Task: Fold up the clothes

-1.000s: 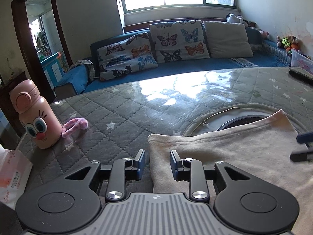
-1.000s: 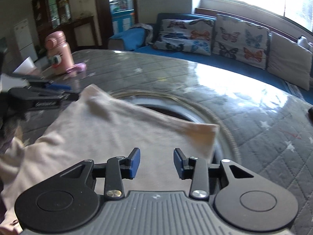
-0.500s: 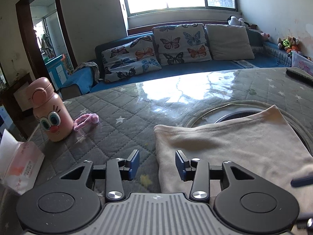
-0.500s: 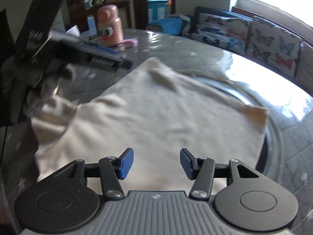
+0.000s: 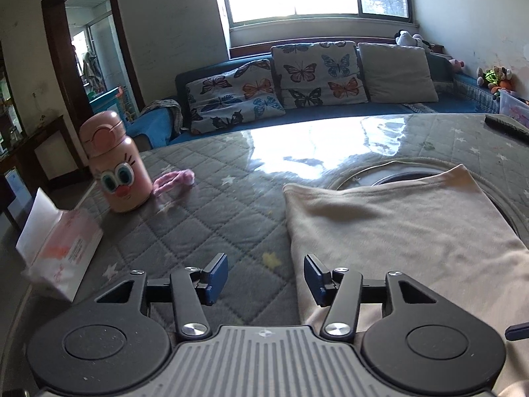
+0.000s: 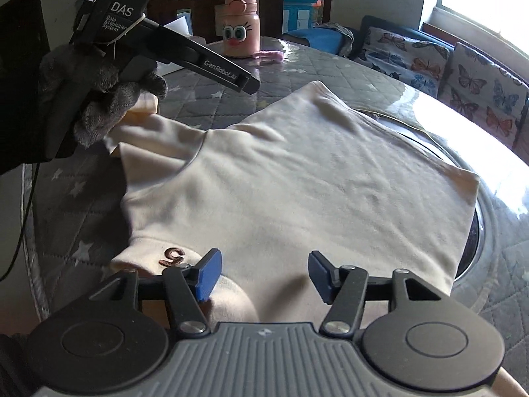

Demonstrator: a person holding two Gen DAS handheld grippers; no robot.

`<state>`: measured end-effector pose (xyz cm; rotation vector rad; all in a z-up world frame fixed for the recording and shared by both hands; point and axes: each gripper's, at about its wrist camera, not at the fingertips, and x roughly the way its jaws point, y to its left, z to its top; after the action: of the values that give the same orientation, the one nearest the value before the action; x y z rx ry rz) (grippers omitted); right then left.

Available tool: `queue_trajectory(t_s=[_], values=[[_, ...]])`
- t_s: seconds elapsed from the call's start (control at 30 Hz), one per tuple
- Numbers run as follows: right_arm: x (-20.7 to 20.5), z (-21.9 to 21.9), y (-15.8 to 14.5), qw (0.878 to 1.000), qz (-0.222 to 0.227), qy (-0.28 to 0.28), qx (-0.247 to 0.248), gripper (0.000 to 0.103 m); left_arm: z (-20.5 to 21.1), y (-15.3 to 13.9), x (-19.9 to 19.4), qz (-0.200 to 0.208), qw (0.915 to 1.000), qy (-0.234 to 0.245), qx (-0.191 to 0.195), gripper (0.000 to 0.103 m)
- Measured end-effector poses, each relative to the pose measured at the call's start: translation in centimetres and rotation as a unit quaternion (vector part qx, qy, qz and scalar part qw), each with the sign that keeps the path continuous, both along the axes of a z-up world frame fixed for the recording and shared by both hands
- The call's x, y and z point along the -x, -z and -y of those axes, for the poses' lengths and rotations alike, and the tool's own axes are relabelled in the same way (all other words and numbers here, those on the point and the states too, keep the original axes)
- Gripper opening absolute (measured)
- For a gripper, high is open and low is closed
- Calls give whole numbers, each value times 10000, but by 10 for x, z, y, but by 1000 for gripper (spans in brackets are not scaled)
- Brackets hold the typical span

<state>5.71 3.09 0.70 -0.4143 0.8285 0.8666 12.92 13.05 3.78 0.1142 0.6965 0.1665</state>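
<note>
A cream garment (image 6: 297,182) lies spread flat on the quilted grey table cover (image 6: 215,99), its far edge over a round recess. The same garment (image 5: 396,228) fills the right half of the left wrist view. My left gripper (image 5: 266,278) is open above the garment's left edge, nothing between its blue pads. The right wrist view shows that left gripper (image 6: 248,81) from the side, held by a grey-gloved hand (image 6: 99,99) over a sleeve. My right gripper (image 6: 263,274) is open and empty, low over the near part of the garment beside a collar with a brown letter (image 6: 173,256).
A pink cartoon-face bottle (image 5: 114,168) and a pink hair tie (image 5: 173,180) stand at the table's left. A tissue pack (image 5: 59,248) sits nearer. A dark remote (image 5: 506,125) lies far right. The round metal recess (image 5: 396,175) sits under the garment's far edge. A sofa with butterfly cushions (image 5: 281,79) lies beyond.
Both grippers have pulled back and risen from the garment, and their jaws have widened. The right view has swung left, bringing the left gripper and gloved hand into sight.
</note>
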Motion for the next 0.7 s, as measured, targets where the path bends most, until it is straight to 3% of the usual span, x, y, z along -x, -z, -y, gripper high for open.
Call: queue_trajectory(t_s=[0.2,0.43,0.7], values=[[10,-2,-3,9998,143,-112,79,61,-12,3,21,-13,9998,-205,36,61],[7,-7,-23,9990,385,-88,-204,64,-29,9,56,-3,9989,-458,-54,63],[-2,-32,-14,9989,295,-122,-338,64,-48,15,100,28,9971,-741,-173,65]])
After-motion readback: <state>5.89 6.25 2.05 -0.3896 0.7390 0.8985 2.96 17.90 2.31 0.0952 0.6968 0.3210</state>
